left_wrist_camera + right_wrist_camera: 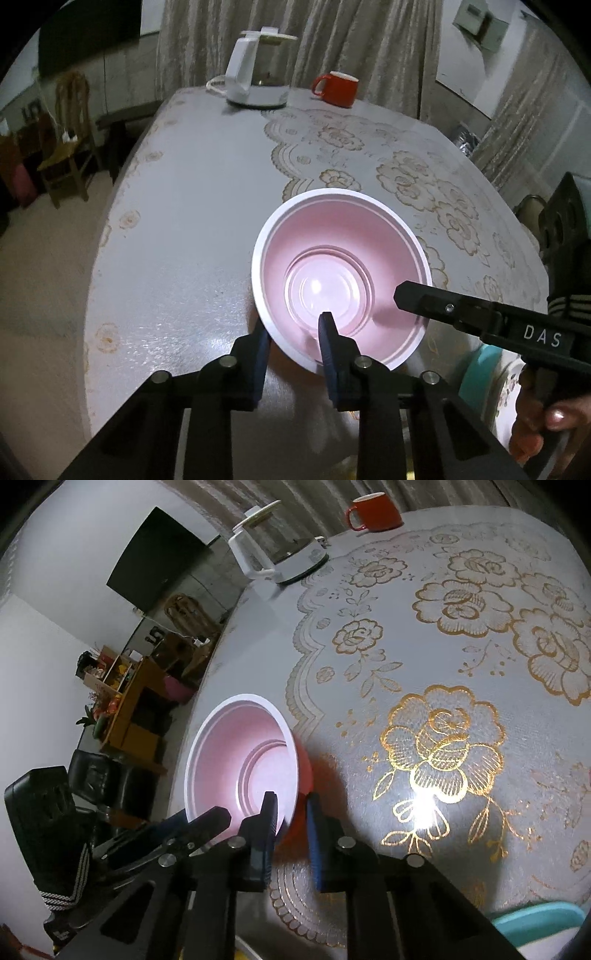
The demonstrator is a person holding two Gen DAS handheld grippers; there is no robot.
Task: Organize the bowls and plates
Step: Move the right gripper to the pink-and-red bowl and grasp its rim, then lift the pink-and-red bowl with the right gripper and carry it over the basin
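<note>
A pink bowl with a white rim (332, 251) sits near the table's left edge. My left gripper (293, 336) is shut on its near rim, with one blue pad outside the wall and the other inside. My right gripper (291, 810) is shut on the bowl (236, 746) at the opposite side, again with one pad inside and one outside the reddish outer wall. In the left wrist view the right gripper (406, 295) reaches in from the right over the rim. The left gripper (207, 821) shows at the bowl's lower left in the right wrist view.
A white kettle (255, 74) and a red mug (338, 88) stand at the table's far end. A teal dish (539, 919) lies at the near right edge beside a flowered plate (511, 387). The table edge (110, 229) drops off close to the bowl's left. Chairs stand beyond it.
</note>
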